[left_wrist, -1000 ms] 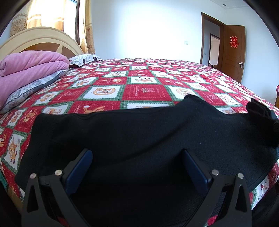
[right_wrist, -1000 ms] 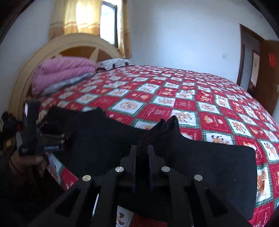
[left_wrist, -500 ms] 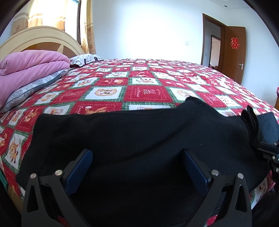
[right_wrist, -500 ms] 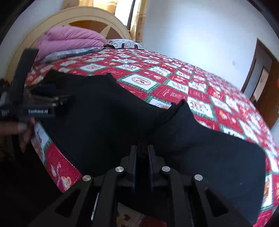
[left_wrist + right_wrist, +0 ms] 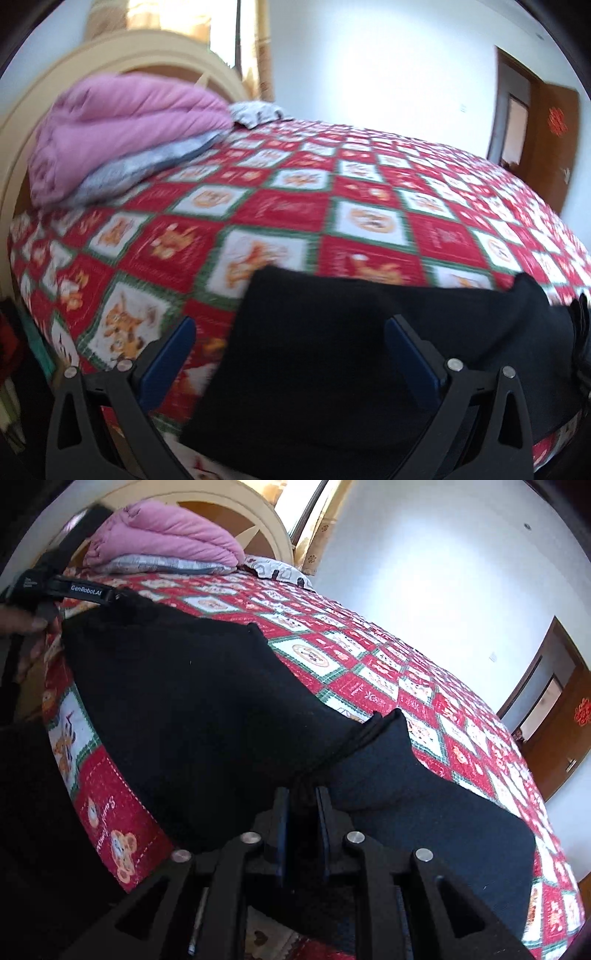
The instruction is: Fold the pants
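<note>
The black pants point(image 5: 332, 350) lie folded across the near edge of the bed. My left gripper point(image 5: 290, 332) is open and hovers over their left end. Its right finger point(image 5: 406, 347) is above the cloth and its left finger point(image 5: 173, 347) above the bedspread, with nothing pinched. In the right wrist view the same gripper point(image 5: 110, 592) shows at the pants' far corner, with a hand point(image 5: 22, 624) behind it. My right gripper point(image 5: 303, 808) pinches a raised fold of the pants point(image 5: 207, 709). Its jaws stand narrow and are opening, with the cloth still between the pads.
A red, white and green patchwork bedspread point(image 5: 280, 206) covers the bed. A pink quilt point(image 5: 122, 129) on a grey pillow lies by the cream headboard point(image 5: 266, 520). A brown door point(image 5: 554, 147) stands at the far right. The bed's edge point(image 5: 110, 812) drops off close below.
My left gripper has swung left along the pants, so its left finger now hangs over the bedspread; it stays open. My right gripper has rolled and sunk with the fold, and its jaws have parted slightly.
</note>
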The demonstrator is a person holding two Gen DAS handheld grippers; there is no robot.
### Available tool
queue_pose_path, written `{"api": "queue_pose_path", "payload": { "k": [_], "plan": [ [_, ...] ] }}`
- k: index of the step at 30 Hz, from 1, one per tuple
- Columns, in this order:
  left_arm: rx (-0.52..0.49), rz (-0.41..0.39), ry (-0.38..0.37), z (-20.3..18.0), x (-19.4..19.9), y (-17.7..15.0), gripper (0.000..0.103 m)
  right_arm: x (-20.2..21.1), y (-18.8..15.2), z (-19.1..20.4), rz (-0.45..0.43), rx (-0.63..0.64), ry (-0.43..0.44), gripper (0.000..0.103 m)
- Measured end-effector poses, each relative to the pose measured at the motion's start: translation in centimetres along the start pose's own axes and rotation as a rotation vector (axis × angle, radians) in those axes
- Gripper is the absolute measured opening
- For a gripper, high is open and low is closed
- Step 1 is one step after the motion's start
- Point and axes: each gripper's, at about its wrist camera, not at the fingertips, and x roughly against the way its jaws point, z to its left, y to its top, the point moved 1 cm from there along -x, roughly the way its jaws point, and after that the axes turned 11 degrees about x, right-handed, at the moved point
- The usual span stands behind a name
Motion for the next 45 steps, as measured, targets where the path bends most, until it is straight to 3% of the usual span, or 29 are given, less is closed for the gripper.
{"api": "queue_pose_path", "payload": {
  "k": [7, 11, 16, 20, 26, 29, 32, 36, 37, 40, 45],
  "plan": [
    [0.195, 0.084, -0.108, 3.8, -2.2, -0.6, 0.103, 0.9, -1.3, -0.7, 0.028, -0.003, 0.044, 0.029],
    [0.152, 0.070, -0.131, 2.7, -2.1, -0.9, 0.097, 2.0, -2.1, -1.6, 0.043, 0.000, 0.036, 0.033],
    [0.093, 0.067, -0.144, 1.9, -2.0, -0.8, 0.075, 2.4, -3.3, -4.0, 0.058, -0.086, -0.002, 0.044],
    [0.089, 0.069, -0.171, 2.1, -1.7, -0.7, 0.064, 1.1, -4.0, -6.0, 0.117, -0.200, 0.069, 0.044],
    [0.101, 0.064, -0.174, 2.1, -1.9, -0.9, 0.065, 3.3, -5.7, -8.2, 0.136, -0.318, 0.198, 0.048],
    [0.107, 0.062, -0.179, 2.2, -1.9, -0.9, 0.065, 5.0, -8.1, -10.6, 0.125, -0.453, 0.205, 0.048],
    [0.103, 0.058, -0.176, 2.2, -1.9, -1.0, 0.065, 6.7, -11.3, -14.9, 0.121, -0.698, 0.180, 0.048],
    [0.103, 0.046, -0.168, 2.2, -1.9, -1.2, 0.067, 8.6, -14.7, -18.6, 0.079, -0.968, 0.210, 0.048],
    [0.098, 0.041, -0.164, 2.1, -1.9, -1.2, 0.067, 8.7, -14.8, -18.8, 0.066, -0.998, 0.228, 0.048],
    [0.096, 0.040, -0.165, 2.1, -1.9, -1.2, 0.067, 7.5, -13.5, -17.3, 0.030, -1.062, 0.391, 0.048],
    [0.102, 0.041, -0.168, 2.0, -1.8, -1.2, 0.063, 2.5, -9.2, -11.9, 0.063, -1.095, 0.631, 0.048]
  ]
}}
